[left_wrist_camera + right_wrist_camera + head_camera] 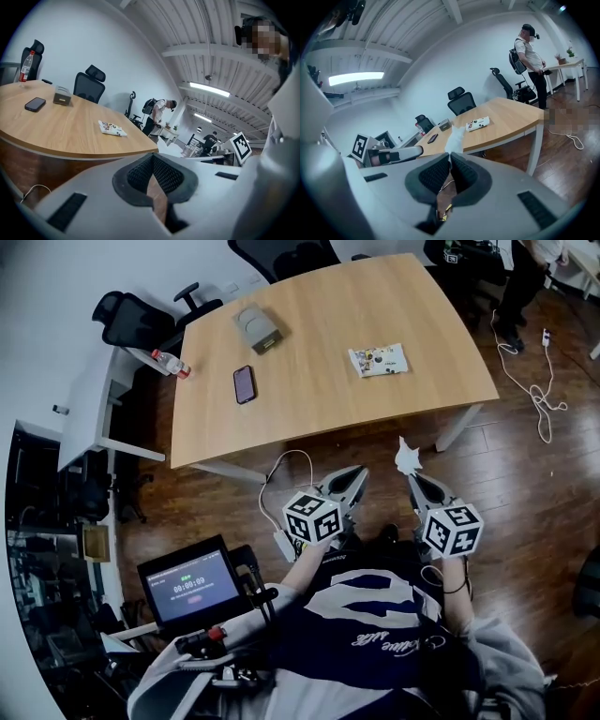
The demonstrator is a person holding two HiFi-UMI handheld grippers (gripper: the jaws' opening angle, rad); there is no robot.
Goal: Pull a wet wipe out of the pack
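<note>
- The desk (pixel 375 324) is pale wood with a curved near edge and stands on a dark wood floor (pixel 525 474).
- A black chair (pixel 127 315) stands at the desk's far left corner.
- The left tool (pixel 361 472) is off the desk's near edge. Its pads are pressed together with nothing between them.
- The right tool (pixel 412 478) is just beside the left one and pinches the wipe at its tip.
- The pack (pixel 379 360) lies flat on the desk's right half, well apart from both tools.
- A grey box (pixel 259 327) sits on the left half of the desk.
- A dark phone (pixel 244 383) lies flat near the box.
- A bottle (pixel 171 363) lies at the desk's left edge.
- The wipe (pixel 408 457) is white and crumpled. It sticks up from the right tool's pads, clear of the pack.
</note>
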